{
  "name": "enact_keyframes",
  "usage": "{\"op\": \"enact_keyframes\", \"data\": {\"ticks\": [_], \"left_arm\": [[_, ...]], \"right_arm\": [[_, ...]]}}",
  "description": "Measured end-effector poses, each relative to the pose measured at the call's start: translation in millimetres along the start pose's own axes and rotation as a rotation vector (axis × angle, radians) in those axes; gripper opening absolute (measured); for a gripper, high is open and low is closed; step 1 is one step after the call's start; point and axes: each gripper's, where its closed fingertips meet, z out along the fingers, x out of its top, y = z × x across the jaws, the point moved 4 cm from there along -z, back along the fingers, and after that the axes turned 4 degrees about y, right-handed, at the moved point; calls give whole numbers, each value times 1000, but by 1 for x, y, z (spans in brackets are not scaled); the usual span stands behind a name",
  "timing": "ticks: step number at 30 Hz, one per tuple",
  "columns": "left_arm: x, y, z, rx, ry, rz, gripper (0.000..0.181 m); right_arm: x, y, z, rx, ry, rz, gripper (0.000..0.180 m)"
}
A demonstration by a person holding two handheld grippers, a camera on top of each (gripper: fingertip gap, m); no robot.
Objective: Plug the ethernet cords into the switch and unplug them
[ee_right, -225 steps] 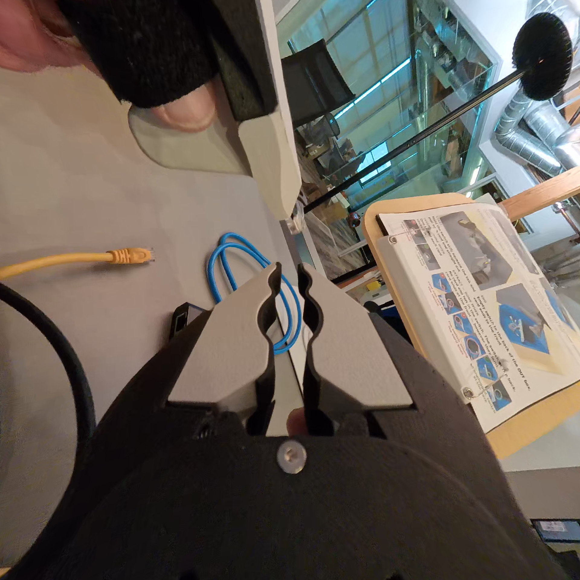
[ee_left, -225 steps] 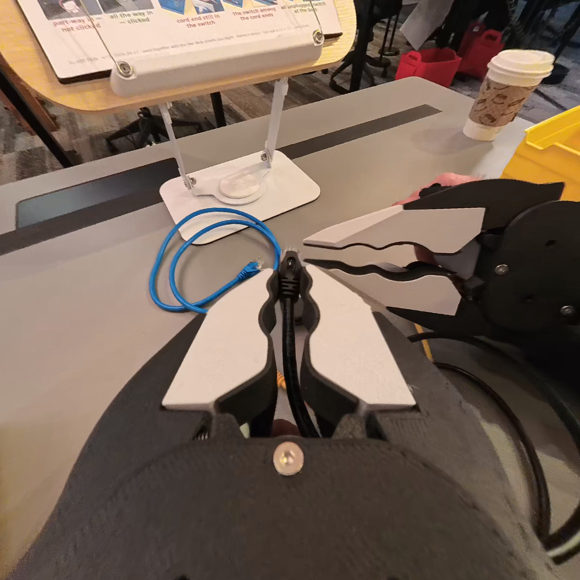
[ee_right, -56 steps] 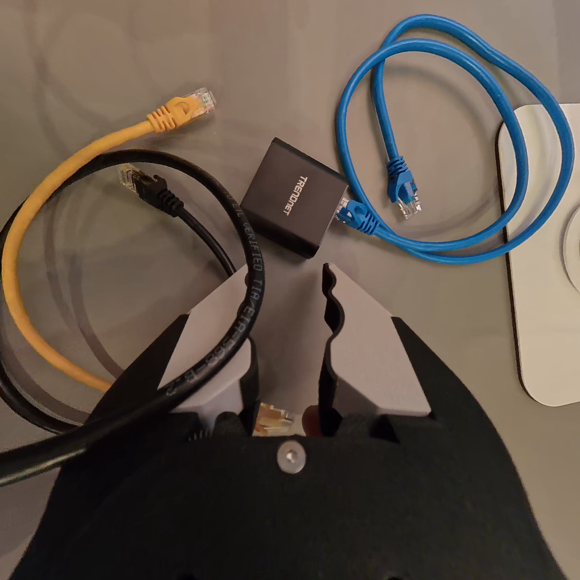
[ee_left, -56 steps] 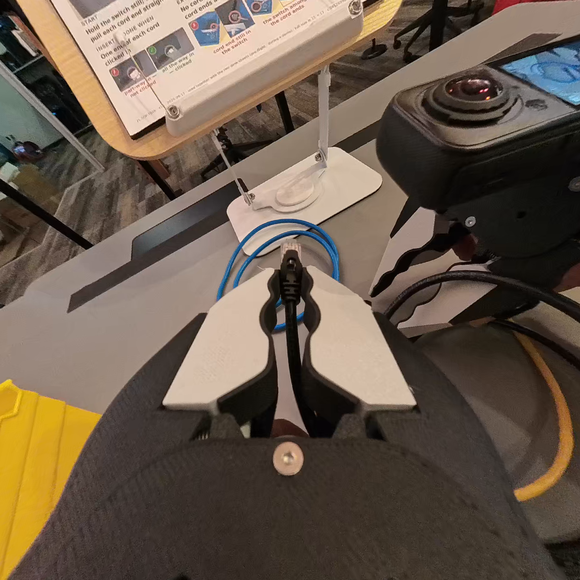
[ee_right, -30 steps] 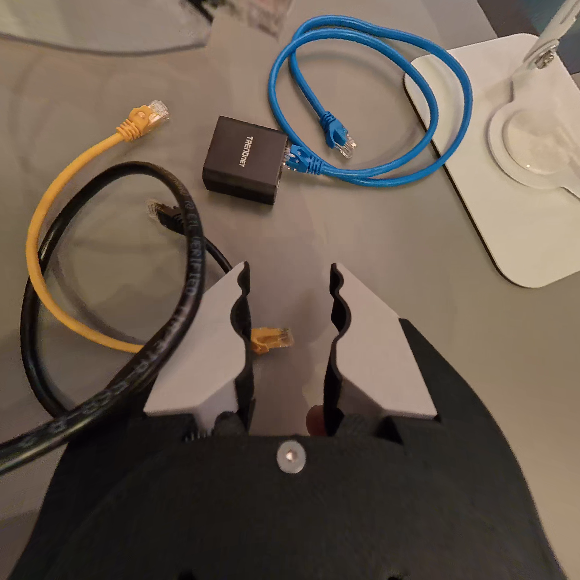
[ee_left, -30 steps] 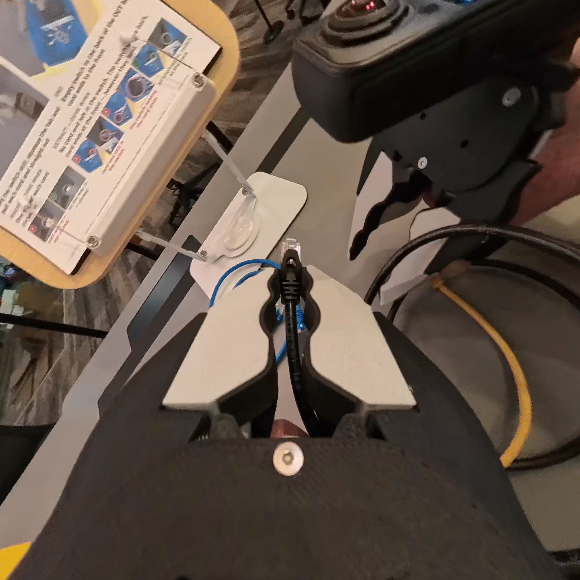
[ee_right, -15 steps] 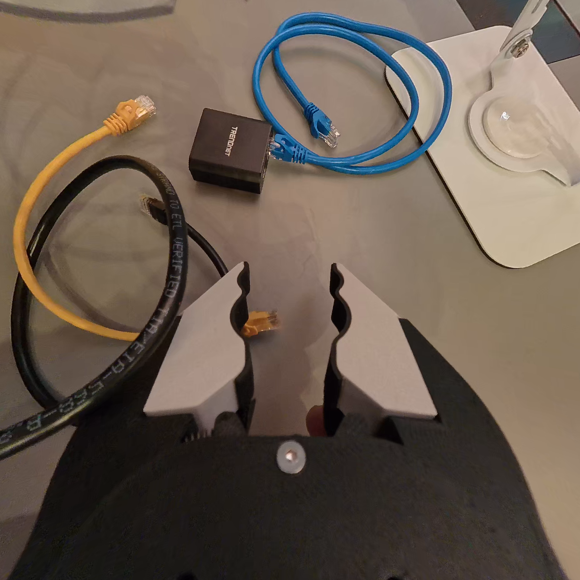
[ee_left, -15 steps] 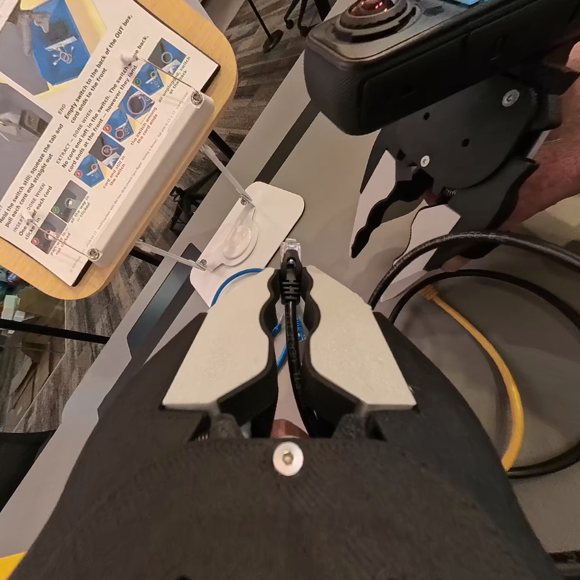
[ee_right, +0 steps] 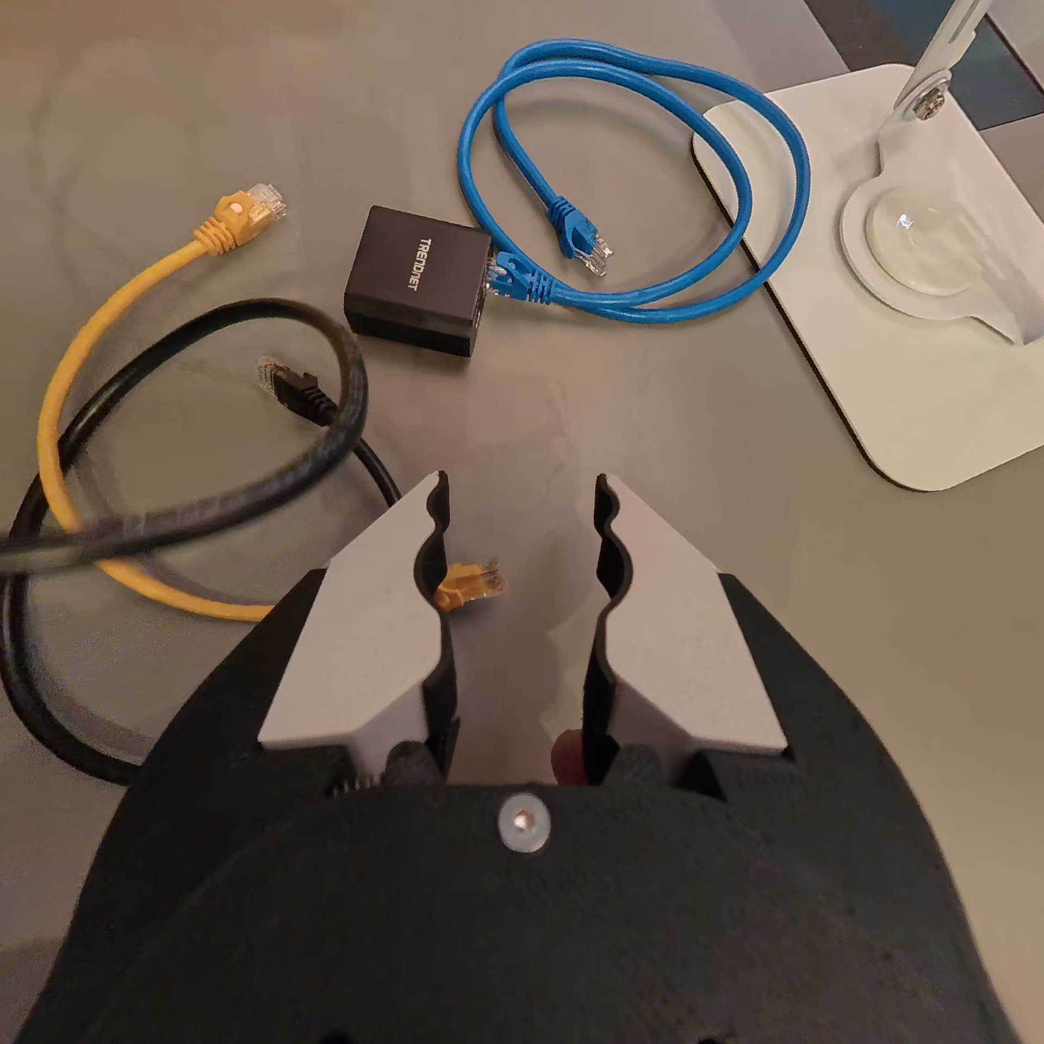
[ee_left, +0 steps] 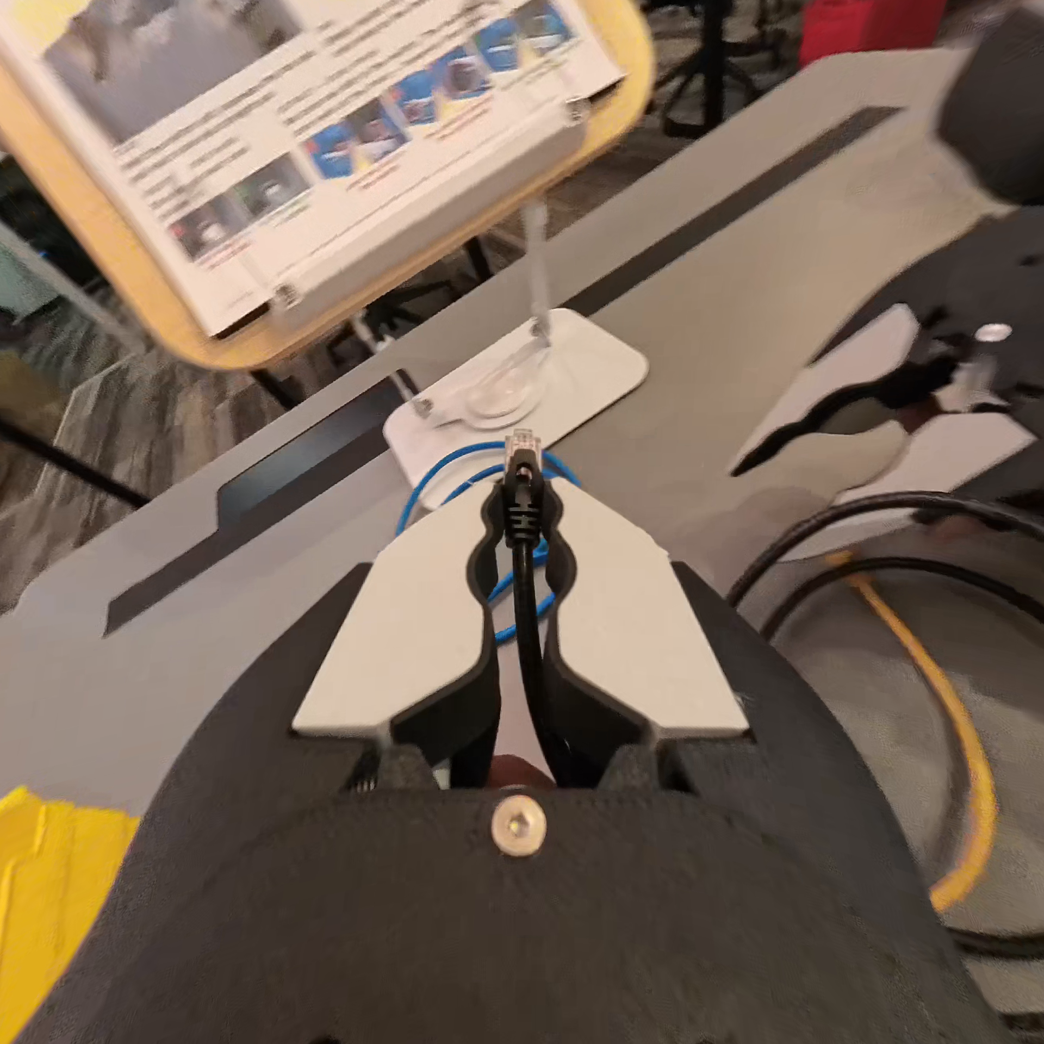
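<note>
Cords of three colours lie on a matte grey table (ee_right: 734, 508) around a small, boxy black switch (ee_right: 415, 279). Left gripper (ee_left: 522, 497), with pale grey wedge fingers edged in wavy black rubber, is clamped on the ribbed boot of the black cord (ee_left: 522, 565), whose clear plug pokes out past the tips. Right gripper (ee_right: 522, 497) hovers above the table with its jaws apart and nothing between them. Below it, one plug of the yellow cord (ee_right: 101, 350) peeks from behind its left finger. Glossy blue cord (ee_right: 649, 169), coiled in a double loop, has one plug touching the switch's side; whether it is seated cannot be told. Its loop overlaps the white rounded base (ee_right: 904, 367) of a document stand, whose wooden board (ee_left: 169, 316) and printed sheet are blurred in the left wrist view. A yellow bin (ee_left: 39, 881) is cut off at the corner.
</note>
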Motion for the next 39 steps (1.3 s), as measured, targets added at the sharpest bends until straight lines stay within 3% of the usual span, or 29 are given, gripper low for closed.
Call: {"op": "enact_keyframes", "data": {"ticks": [12,24,39], "left_arm": [[-59,-103,-28,297,-2,-215,13],[-97,-116,-25,348,-44,-290,13],[-102,-115,-23,356,-40,-298,12]], "right_arm": [[7,-5,7,4,-2,-19,51],[6,-10,14,16,-13,-27,52],[8,-12,16,24,-10,-32,52]]}}
